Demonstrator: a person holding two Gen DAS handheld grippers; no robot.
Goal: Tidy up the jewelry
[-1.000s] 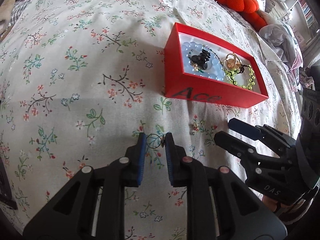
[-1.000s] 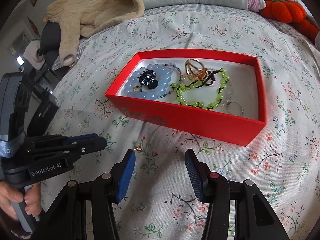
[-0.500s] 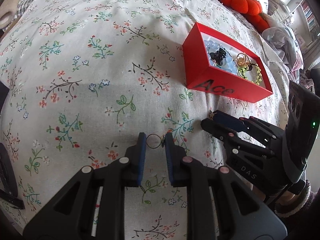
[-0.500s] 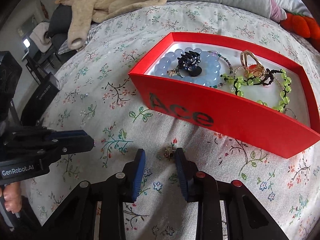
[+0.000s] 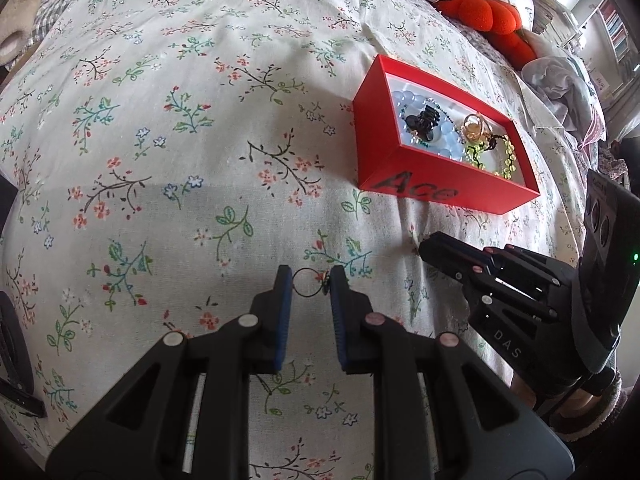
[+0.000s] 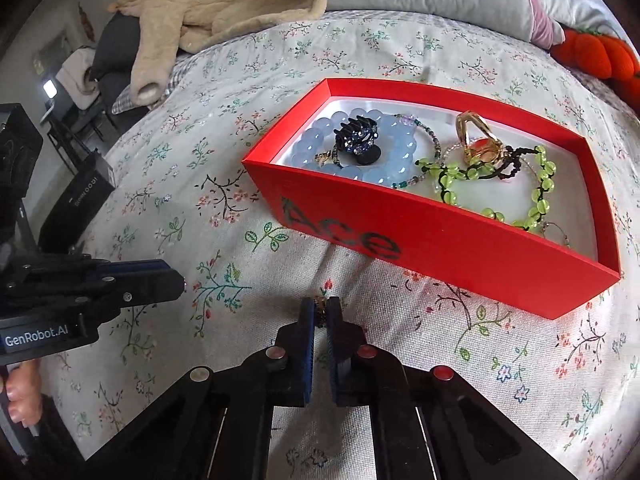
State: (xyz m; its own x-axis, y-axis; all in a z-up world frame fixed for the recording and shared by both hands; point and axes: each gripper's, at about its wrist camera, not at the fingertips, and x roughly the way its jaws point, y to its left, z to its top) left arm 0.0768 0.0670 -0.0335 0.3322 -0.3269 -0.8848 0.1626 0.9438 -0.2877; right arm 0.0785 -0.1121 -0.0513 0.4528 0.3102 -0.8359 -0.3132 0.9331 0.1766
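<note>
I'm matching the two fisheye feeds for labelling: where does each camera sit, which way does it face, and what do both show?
Left wrist: rides the left hand-held gripper, looking down its fingers at the floral bedspread; a thin ring is pinched between them; a sleeve cuff shows at right.
Right wrist: rides the right hand-held gripper, just closed on a small gold piece, facing the red box; fingers show at left.
Shared: box, bedspread, each other's gripper.

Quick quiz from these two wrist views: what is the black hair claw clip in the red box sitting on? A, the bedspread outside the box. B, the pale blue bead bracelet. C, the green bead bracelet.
B: the black hair claw clip sits inside the ring of the pale blue bead bracelet, within the red box.
</note>
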